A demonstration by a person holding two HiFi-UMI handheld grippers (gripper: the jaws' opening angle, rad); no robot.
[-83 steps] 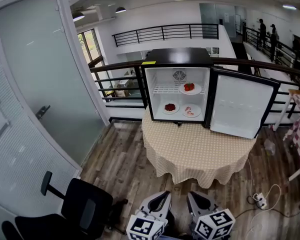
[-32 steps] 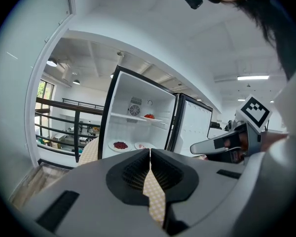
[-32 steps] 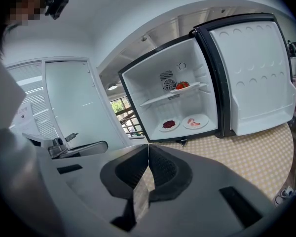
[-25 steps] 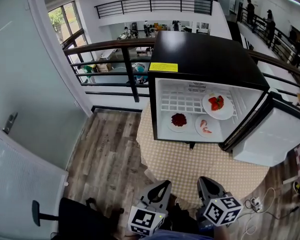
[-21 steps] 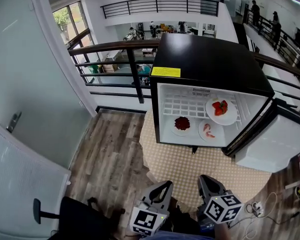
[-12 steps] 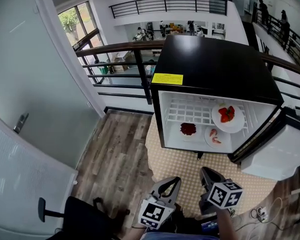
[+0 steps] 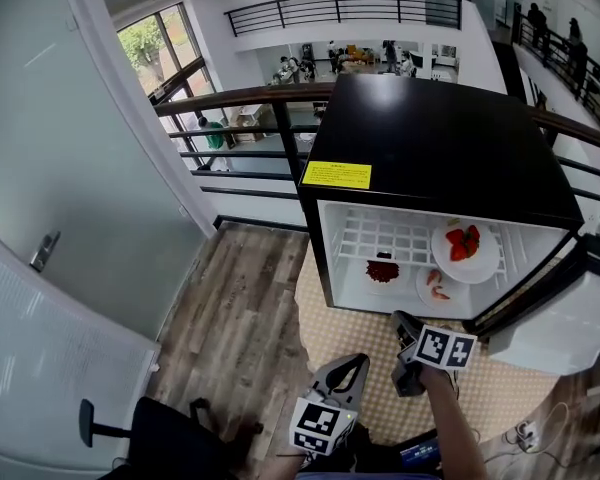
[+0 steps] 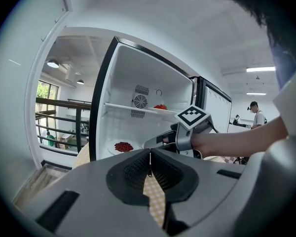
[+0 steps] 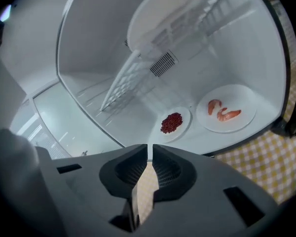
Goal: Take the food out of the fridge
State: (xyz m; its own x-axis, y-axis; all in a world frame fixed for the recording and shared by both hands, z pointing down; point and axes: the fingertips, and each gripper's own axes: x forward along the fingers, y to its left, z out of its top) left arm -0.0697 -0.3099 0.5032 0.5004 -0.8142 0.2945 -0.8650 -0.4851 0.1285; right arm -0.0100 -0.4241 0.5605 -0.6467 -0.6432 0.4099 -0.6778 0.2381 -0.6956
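Note:
The black fridge stands open on a table. On its wire shelf sits a plate of strawberries. Its floor holds a plate of red berries and a plate of shrimp. My right gripper is shut and empty, reaching out just before the fridge's lower edge. In the right gripper view the berries and the shrimp lie ahead of the closed jaws. My left gripper is shut and empty, further back. The left gripper view shows the right gripper ahead of it.
A yellow checked cloth covers the round table. The fridge door hangs open at the right. A dark railing runs behind, a glass wall stands at the left, and an office chair sits at the lower left.
The view has closed in on the fridge. Both grippers moved forward toward it; the right one reached further ahead and rolled.

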